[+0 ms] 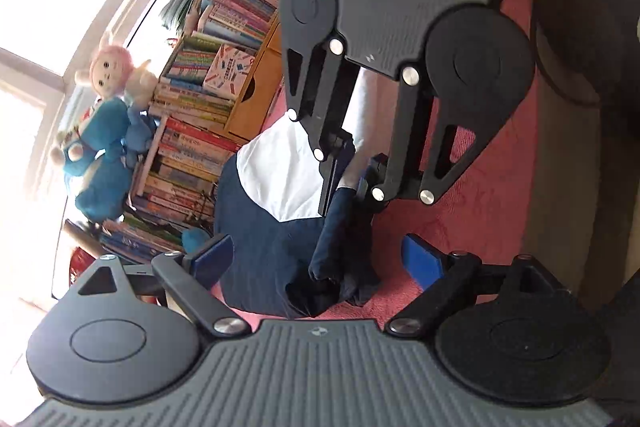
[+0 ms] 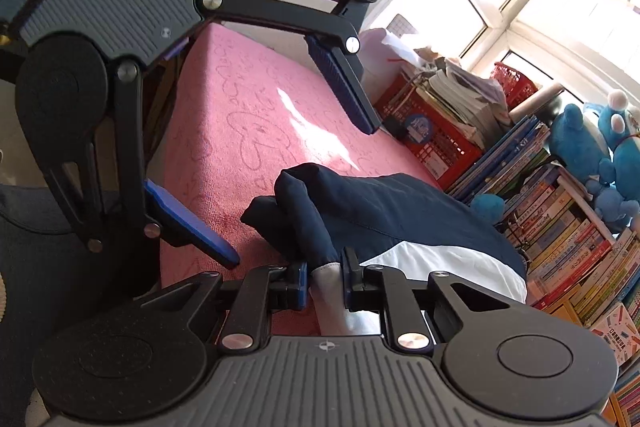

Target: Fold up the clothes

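A navy and white garment (image 1: 276, 227) lies bunched on a pink towel (image 1: 472, 227); it also shows in the right wrist view (image 2: 384, 211). My left gripper (image 1: 316, 263) is open, its blue pads apart on either side of a dark bunched sleeve end (image 1: 340, 279). In the right wrist view the left gripper (image 2: 280, 163) hangs open above the towel (image 2: 240, 115). My right gripper (image 2: 325, 285) is shut on a fold of the garment where white and navy cloth meet. In the left wrist view the right gripper (image 1: 352, 171) comes down from above, closed on the cloth.
Stacks of books (image 1: 192, 131) and blue plush toys (image 1: 104, 163) stand beyond the towel by a bright window. A red crate (image 2: 432, 131) of papers sits at the towel's far edge. A wooden drawer unit (image 1: 256, 95) stands among the books.
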{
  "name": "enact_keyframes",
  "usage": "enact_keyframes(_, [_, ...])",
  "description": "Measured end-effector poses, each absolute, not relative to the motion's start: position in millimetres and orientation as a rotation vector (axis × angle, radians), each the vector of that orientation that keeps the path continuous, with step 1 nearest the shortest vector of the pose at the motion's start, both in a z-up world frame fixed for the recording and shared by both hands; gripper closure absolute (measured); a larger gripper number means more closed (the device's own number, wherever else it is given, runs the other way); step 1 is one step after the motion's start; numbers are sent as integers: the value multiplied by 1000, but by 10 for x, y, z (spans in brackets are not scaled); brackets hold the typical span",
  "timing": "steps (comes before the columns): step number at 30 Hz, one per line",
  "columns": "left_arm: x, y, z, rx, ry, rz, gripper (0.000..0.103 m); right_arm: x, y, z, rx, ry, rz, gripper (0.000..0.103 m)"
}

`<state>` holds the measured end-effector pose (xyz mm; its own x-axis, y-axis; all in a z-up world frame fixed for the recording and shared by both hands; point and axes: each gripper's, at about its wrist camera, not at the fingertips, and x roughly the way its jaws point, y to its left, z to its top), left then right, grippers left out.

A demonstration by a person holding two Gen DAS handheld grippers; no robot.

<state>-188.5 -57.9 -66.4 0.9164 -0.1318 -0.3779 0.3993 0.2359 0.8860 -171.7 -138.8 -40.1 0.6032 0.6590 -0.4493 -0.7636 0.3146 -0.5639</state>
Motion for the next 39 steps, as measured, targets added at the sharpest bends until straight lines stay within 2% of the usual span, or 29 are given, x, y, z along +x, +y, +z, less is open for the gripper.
enact_keyframes(1, [-1841, -591, -769, 1357, 215, -355, 13, -1705, -1422, -364, -802, 153, 946, 85])
enact_keyframes(2, [-1806, -595, -856, 1414, 185, -342, 18, -1692, -1457, -327, -778, 162, 951, 85])
enact_keyframes(5, [-1704, -616, -1082, 1558, 85, -310, 51, -1615, -1584, -189, -665, 203, 962, 85])
enact_keyframes(8, [-1606, -639, -1140, 1555, 89, -321, 63, -1588, -1697, -148, -594, 222, 977, 85])
enact_keyframes(9, [-1569, -646, -1100, 1513, 125, -323, 65, -1595, -1741, -150, -571, 227, 982, 79])
enact_keyframes(10, [-1531, -653, -1058, 1470, 161, -325, 66, -1580, -1827, -146, -524, 225, 985, 74])
enact_keyframes(12, [-1458, -613, -891, 1323, 258, -334, 66, -1618, -2070, -143, -426, 230, 961, 49])
enact_keyframes(19, [-1158, -395, -446, 937, 466, -333, 65, -1496, -2864, -338, -144, 368, 534, 45])
enact_keyframes(24, [-1132, -322, -407, 911, 500, -301, 63, -1244, -2804, -457, -92, 443, 456, 45])
enact_keyframes(26, [-1162, -292, -436, 913, 508, -279, 62, -1121, -2672, -497, -114, 460, 434, 47])
enact_keyframes(27, [-1146, -279, -443, 908, 514, -274, 60, -1081, -2619, -513, -128, 461, 414, 76])
enact_keyframes(28, [-1120, -271, -446, 894, 519, -278, 59, -1042, -2565, -530, -142, 462, 393, 88])
enact_keyframes(32, [-1005, -378, -494, 860, 504, -278, 59, -1239, -2445, -492, -343, 339, 265, 89])
enact_keyframes(34, [-961, -422, -503, 822, 493, -314, 58, -1383, -2512, -468, -403, 308, 194, 89])
enact_keyframes(35, [-953, -446, -506, 808, 488, -331, 58, -1456, -2547, -456, -432, 294, 159, 93])
enact_keyframes(39, [-969, -504, -527, 803, 457, -376, 58, -1790, -2641, -517, -587, 261, 45, 93])
